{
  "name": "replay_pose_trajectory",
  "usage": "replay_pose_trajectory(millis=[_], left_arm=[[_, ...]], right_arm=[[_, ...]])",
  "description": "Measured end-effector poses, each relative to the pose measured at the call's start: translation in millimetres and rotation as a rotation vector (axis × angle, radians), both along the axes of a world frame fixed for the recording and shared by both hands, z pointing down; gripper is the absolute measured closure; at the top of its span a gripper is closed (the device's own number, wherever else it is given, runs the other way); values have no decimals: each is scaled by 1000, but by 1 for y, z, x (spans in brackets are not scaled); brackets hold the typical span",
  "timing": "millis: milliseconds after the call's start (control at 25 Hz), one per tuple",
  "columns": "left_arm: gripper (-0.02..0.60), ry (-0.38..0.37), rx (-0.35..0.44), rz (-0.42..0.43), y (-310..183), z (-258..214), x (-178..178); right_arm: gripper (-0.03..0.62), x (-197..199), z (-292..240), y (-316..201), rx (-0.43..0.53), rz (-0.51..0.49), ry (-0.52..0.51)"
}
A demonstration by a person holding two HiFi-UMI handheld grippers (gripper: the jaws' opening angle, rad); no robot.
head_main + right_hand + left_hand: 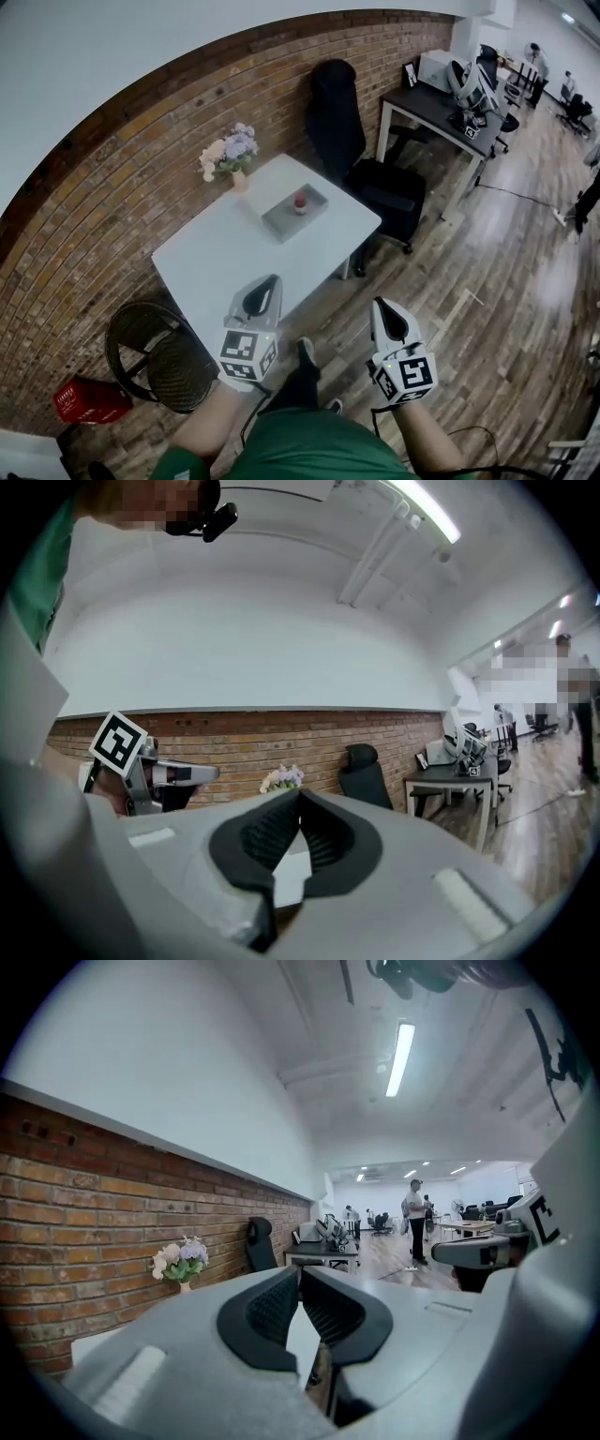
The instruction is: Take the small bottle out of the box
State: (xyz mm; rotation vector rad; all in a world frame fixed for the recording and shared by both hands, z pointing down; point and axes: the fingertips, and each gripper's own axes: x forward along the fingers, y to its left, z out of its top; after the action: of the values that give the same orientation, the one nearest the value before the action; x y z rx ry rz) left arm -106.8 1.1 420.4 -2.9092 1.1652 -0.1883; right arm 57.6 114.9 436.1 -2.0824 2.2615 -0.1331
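Observation:
A small bottle (300, 202) with a red body stands in a shallow grey box (281, 223) at the far side of the white table (225, 258). My left gripper (273, 279) hovers over the table's near edge. Its jaws are shut with nothing between them, and the pads meet in the left gripper view (300, 1270). To its right, off the table and over the wooden floor, my right gripper (378, 302) is also shut and empty, with its tips touching in the right gripper view (300, 792). Both are well short of the box.
A vase of flowers (231, 156) stands at the table's back edge by the brick wall. A black office chair (345, 117) and a dark desk (439, 105) lie beyond the table. A round wire chair (155, 356) and a red crate (89, 401) sit at the left.

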Motion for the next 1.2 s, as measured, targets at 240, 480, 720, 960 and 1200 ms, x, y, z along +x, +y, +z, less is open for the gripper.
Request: replay_pose_trajectory(millis=[240,480,720,960,1200], left_arm=[[560,35,-32,-16,-67,17,27],[558,23,-68,-17,-143,37,53],[558,-35,-106,3,-213,56,68],[488,-77,-164,42,-264,94,79],[415,-127,-217,49,-305,137,94]], right_arm=[[591,28,-4,-44,-10,31,33],[591,61,10,-105,-70,71,21],[591,67,15,-173,-103,69,3],[591,69,25,-229,-145,77,6],[591,71,33,-265,-176,69,12]])
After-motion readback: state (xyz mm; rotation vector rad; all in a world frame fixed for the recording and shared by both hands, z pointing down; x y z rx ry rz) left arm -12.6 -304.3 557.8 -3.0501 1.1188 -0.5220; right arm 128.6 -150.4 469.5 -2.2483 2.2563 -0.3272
